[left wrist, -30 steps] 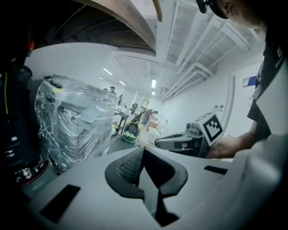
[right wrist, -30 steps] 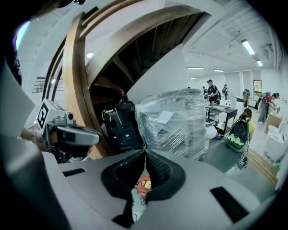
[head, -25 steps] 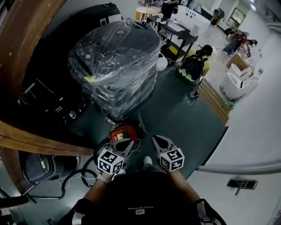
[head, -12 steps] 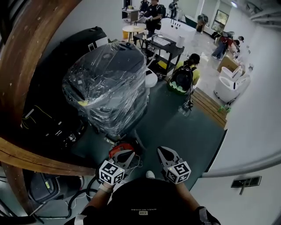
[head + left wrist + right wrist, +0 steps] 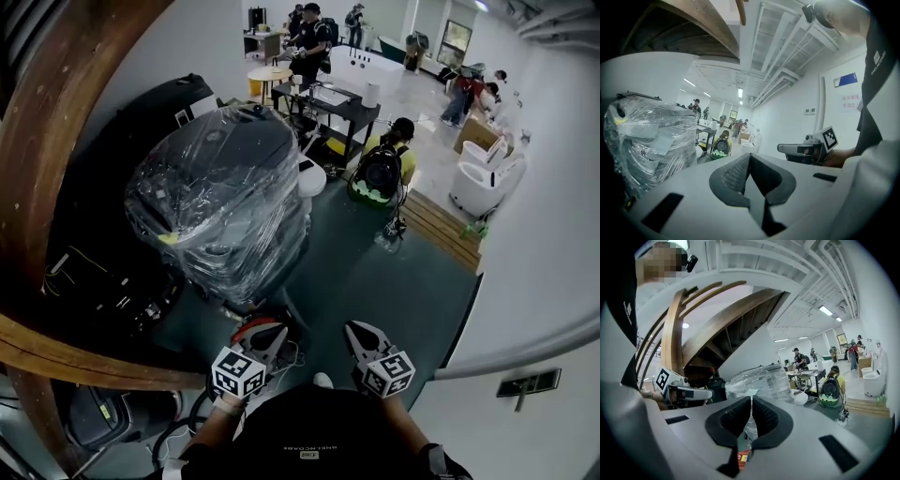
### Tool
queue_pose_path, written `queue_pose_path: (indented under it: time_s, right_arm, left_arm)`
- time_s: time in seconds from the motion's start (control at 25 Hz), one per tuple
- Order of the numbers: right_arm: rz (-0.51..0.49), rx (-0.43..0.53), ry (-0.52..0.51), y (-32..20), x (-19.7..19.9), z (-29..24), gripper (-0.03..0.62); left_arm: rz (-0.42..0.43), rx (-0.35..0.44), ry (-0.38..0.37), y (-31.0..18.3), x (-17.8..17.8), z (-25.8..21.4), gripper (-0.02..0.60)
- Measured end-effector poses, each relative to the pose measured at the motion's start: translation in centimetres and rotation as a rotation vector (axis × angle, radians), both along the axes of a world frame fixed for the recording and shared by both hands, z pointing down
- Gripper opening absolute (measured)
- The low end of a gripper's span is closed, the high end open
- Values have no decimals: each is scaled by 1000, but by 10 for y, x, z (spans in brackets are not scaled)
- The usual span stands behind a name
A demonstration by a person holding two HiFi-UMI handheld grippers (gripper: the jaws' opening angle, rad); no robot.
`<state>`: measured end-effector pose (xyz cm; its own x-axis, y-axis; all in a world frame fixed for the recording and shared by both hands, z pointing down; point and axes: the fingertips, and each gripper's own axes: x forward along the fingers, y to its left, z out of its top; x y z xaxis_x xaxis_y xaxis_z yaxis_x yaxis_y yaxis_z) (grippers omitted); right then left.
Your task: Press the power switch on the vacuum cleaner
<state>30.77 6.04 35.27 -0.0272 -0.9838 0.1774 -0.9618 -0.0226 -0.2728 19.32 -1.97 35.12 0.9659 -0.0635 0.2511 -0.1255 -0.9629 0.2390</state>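
Both the left hand-held gripper (image 5: 274, 331) and the right hand-held gripper (image 5: 355, 329) hang with jaws together above the red vacuum cleaner (image 5: 247, 327) on the floor (image 5: 375, 272), its switch unseen, so any press wants one closed tip lowered squarely.

The plastic-wrapped stack (image 5: 225, 206) rose close ahead of the left gripper (image 5: 274, 331), and the red vacuum cleaner (image 5: 246, 327) was squeezed in at its foot. A curved wooden beam (image 5: 56, 141) closed the floor's left side. Ahead of the right gripper (image 5: 356, 330) the green floor (image 5: 375, 281) lay open up to a seated person (image 5: 380, 171) and wooden planks (image 5: 441, 225).
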Motion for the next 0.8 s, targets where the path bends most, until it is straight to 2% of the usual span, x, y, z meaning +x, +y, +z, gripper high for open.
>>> queue_pose_path:
  time_s: [0.8]
  right_arm:
    - [35, 14, -39, 10, 15, 4, 32]
  left_arm:
    - [-3, -4, -13, 4, 8, 7, 15]
